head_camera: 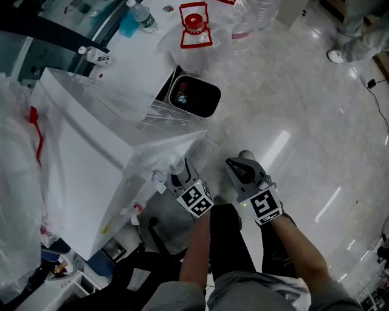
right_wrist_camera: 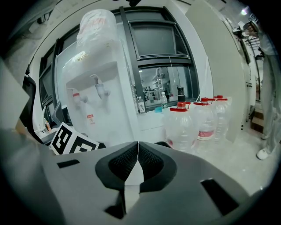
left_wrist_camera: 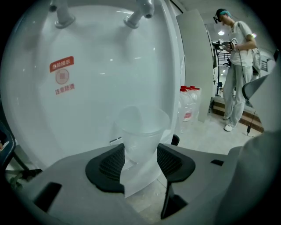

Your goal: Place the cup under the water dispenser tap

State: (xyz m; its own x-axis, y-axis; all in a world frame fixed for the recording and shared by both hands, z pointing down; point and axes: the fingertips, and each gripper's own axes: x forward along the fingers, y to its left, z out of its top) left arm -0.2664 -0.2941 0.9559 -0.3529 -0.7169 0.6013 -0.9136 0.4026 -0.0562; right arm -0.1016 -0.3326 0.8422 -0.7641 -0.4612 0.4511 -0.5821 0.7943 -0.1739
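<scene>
A translucent plastic cup (left_wrist_camera: 141, 132) stands upright between the black pads of my left gripper (left_wrist_camera: 140, 161), which is shut on its lower part. It is close to the white front of the water dispenser (left_wrist_camera: 105, 79). The two taps (left_wrist_camera: 141, 10) stick out well above the cup's rim. In the head view the left gripper (head_camera: 178, 175) sits against the dispenser's (head_camera: 91, 158) lower front. My right gripper (head_camera: 240, 167) hangs just to its right. Its jaws (right_wrist_camera: 137, 161) are shut with nothing between them, and it looks at the dispenser's taps (right_wrist_camera: 100, 90) from the side.
Several large water bottles with red caps (right_wrist_camera: 186, 127) stand on the floor to the right of the dispenser. A small bin (head_camera: 195, 98) sits behind it. A person (left_wrist_camera: 235, 66) stands farther off on the glossy floor. A red warning label (left_wrist_camera: 62, 75) marks the dispenser front.
</scene>
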